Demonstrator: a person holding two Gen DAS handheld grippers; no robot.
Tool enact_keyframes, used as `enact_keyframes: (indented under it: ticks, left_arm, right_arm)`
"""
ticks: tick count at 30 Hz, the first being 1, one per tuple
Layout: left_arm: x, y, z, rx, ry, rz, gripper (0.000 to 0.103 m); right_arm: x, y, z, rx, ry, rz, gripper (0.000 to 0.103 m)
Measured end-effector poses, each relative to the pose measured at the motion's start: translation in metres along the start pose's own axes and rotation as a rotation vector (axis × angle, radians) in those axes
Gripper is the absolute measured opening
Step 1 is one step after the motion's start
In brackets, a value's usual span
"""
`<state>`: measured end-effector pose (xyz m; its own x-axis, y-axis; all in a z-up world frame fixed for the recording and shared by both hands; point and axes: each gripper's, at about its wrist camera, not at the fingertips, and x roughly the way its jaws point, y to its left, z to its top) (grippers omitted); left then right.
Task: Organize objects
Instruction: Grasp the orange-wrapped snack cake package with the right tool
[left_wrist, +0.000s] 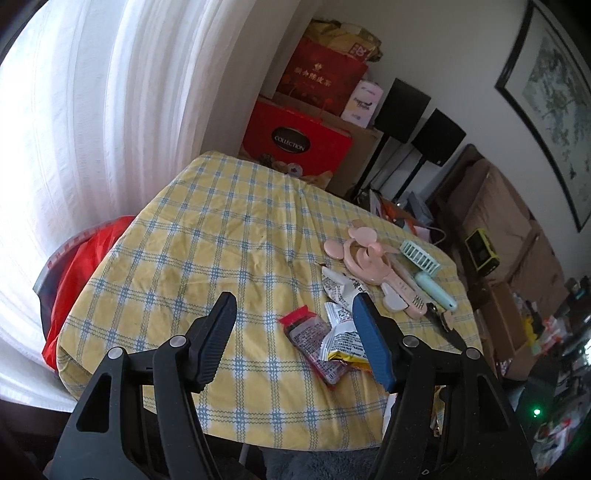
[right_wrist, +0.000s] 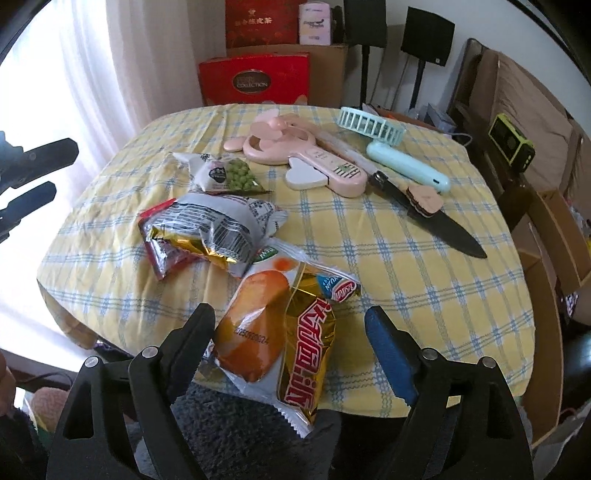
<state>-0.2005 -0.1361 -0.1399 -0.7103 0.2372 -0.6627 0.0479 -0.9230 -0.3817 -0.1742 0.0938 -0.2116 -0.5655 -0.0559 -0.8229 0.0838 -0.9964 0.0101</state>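
Looking along the left gripper (left_wrist: 293, 325), the view shows its jaws standing apart and empty above the checked tablecloth (left_wrist: 207, 229); a red-edged packet (left_wrist: 314, 343) and white wrappers lie loose just beside the blue pad.

The right wrist view shows the right gripper (right_wrist: 290, 332) spread wide around the orange bread packet (right_wrist: 273, 332) at the table's near edge. The black pad seems to brush it, though that cannot be told for certain; nothing is clamped. The pea packet (right_wrist: 229, 175), pink fan (right_wrist: 295, 157), mint fan (right_wrist: 388, 147) and knife (right_wrist: 436, 218) lie mixed. Sorting appears barely begun.
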Motion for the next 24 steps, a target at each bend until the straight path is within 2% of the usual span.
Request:
enact_keyframes:
  ticks: [2, 6, 12, 15, 18, 24]
  left_arm:
    - [-0.001, 0.000, 0.000, -0.002, 0.000, 0.003, 0.062]
    - [-0.001, 0.000, -0.001, 0.001, 0.004, 0.018, 0.062]
    - [0.001, -0.008, -0.003, 0.019, 0.013, 0.034, 0.062]
    - [0.002, -0.015, -0.004, 0.031, 0.024, 0.045, 0.062]
    - [0.001, -0.023, -0.005, 0.049, 0.024, 0.051, 0.062]
    - [0.010, -0.038, -0.010, 0.082, 0.061, 0.041, 0.066]
  right_arm:
    - [0.000, -0.001, 0.000, -0.004, -0.002, 0.011, 0.080]
    - [0.002, 0.001, -0.002, -0.014, 0.012, 0.050, 0.068]
    - [0.004, 0.004, -0.004, -0.040, 0.012, 0.056, 0.067]
    - [0.000, 0.000, -0.007, -0.069, 0.012, 0.078, 0.056]
    - [-0.002, -0.013, -0.008, -0.041, 0.016, 0.100, 0.054]
    - [-0.016, -0.037, -0.006, 0.003, -0.015, 0.081, 0.053]
